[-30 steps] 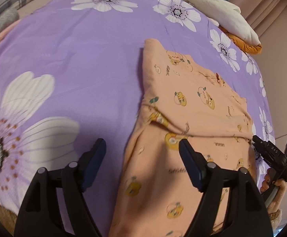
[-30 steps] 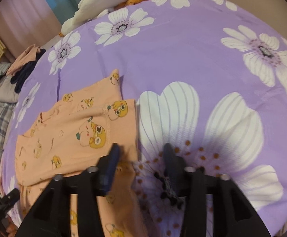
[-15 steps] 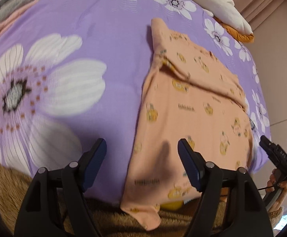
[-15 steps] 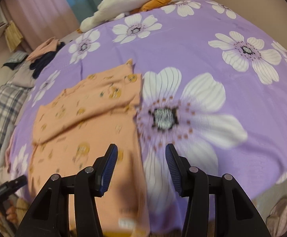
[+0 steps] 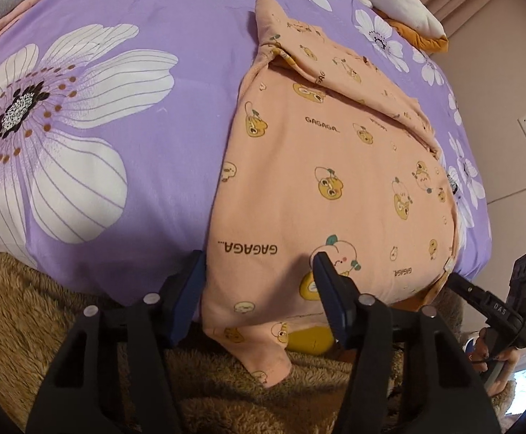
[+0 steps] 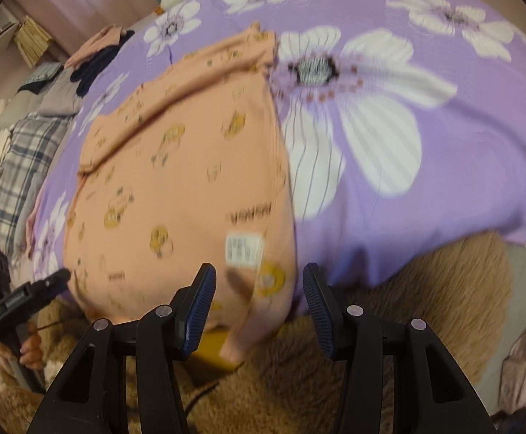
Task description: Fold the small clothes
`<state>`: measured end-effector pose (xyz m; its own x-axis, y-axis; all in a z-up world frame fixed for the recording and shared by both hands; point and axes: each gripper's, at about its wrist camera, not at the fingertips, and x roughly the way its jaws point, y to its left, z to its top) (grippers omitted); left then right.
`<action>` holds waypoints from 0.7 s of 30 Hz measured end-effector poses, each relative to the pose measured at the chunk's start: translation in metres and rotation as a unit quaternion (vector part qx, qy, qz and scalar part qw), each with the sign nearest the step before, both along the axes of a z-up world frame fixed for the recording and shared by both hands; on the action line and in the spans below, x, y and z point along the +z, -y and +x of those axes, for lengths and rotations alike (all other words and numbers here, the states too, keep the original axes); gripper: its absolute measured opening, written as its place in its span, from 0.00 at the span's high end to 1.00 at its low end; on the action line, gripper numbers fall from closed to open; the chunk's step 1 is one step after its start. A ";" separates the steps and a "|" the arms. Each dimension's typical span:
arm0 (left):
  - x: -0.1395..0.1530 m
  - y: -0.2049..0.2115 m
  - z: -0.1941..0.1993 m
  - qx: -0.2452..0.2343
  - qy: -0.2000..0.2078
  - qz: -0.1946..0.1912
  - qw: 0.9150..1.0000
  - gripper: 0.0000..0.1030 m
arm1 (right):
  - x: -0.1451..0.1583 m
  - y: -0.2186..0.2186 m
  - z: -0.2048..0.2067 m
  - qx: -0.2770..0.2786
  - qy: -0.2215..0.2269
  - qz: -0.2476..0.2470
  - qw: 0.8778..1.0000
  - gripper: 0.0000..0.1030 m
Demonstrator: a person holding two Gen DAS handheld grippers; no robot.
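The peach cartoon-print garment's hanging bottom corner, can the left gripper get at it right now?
Probably yes. The left gripper is open, and the peach cartoon-print garment drapes over the edge of the purple flowered bedsheet with its lower hem between the fingers. Nothing appears to block the way.

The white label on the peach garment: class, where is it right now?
In the right wrist view the white label sits on the peach garment near its hem at the bed's near edge, just beyond the open right gripper.

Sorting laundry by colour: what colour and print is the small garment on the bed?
The garment is peach-orange with yellow cartoon figures and "GAGAGA" lettering, clearest in the left wrist view.
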<state>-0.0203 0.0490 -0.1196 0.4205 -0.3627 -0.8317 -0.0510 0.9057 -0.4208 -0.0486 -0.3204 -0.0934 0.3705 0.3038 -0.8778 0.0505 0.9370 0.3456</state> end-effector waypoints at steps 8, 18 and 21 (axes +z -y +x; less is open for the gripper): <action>-0.005 -0.005 -0.004 -0.008 -0.011 -0.023 1.000 0.59 | -0.015 -0.008 0.000 0.018 -0.025 0.024 0.999 0.52; -0.004 0.004 -0.003 -0.005 -0.001 -0.010 1.000 0.93 | -0.007 -0.012 -0.004 0.035 -0.006 0.006 0.999 0.93; 0.007 0.007 -0.001 -0.004 0.022 -0.020 1.000 0.94 | 0.014 -0.012 -0.004 0.043 0.027 0.016 0.999 0.93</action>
